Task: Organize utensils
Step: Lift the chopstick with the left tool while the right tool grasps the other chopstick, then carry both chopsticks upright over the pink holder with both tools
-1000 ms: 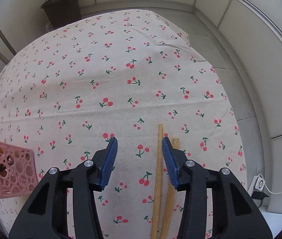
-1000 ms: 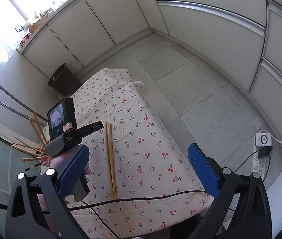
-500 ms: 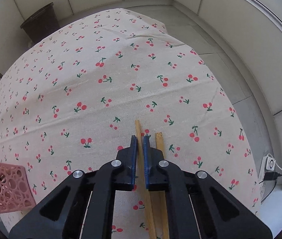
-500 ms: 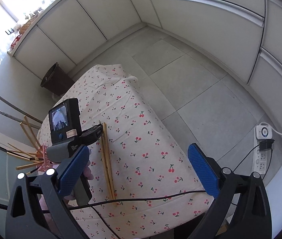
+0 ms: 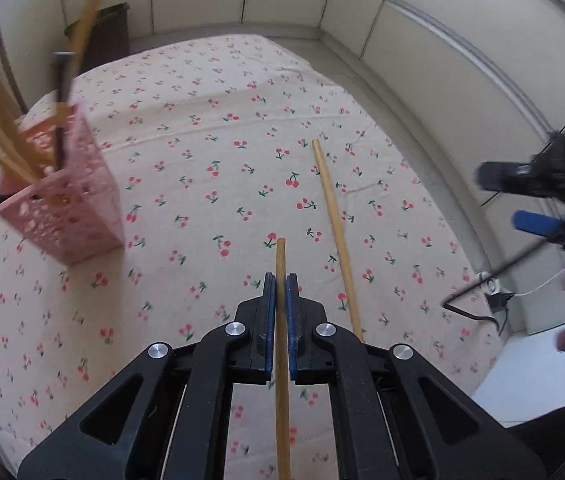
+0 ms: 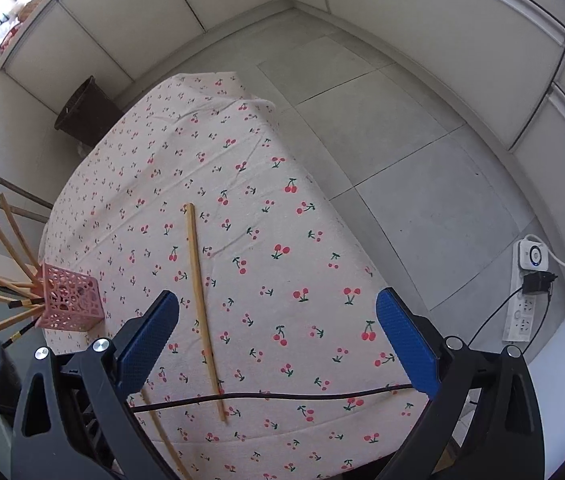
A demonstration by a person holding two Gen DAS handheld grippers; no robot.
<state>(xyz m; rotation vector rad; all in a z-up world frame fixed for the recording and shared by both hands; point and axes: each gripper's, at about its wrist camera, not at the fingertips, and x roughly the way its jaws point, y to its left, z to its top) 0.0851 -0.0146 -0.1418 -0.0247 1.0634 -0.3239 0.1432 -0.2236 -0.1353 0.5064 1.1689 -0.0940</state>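
While one wooden chopstick [image 5: 281, 344] sits clamped between the blue pads of the left gripper [image 5: 281, 292], its tip poking out ahead of the fingers and lifted off the cloth, a second chopstick [image 6: 202, 304] lies flat on the cherry-print tablecloth [image 6: 266, 208], running lengthwise near the middle of the table toward its near edge, where a black cable [image 6: 282, 396] crosses over its end. One pink perforated holder [image 6: 69, 299] stands by the table's left edge, well apart from the lying chopstick, and it carries a fan of chopsticks, at least six light wooden ones and a couple of dark ones, though blur keeps the exact count uncertain. The right gripper [image 6: 278, 332] hovers above the near end of the table with its jaws spread wide, gripping nothing. One dark bin [image 6: 82, 114] stands on the floor beyond the far left corner.
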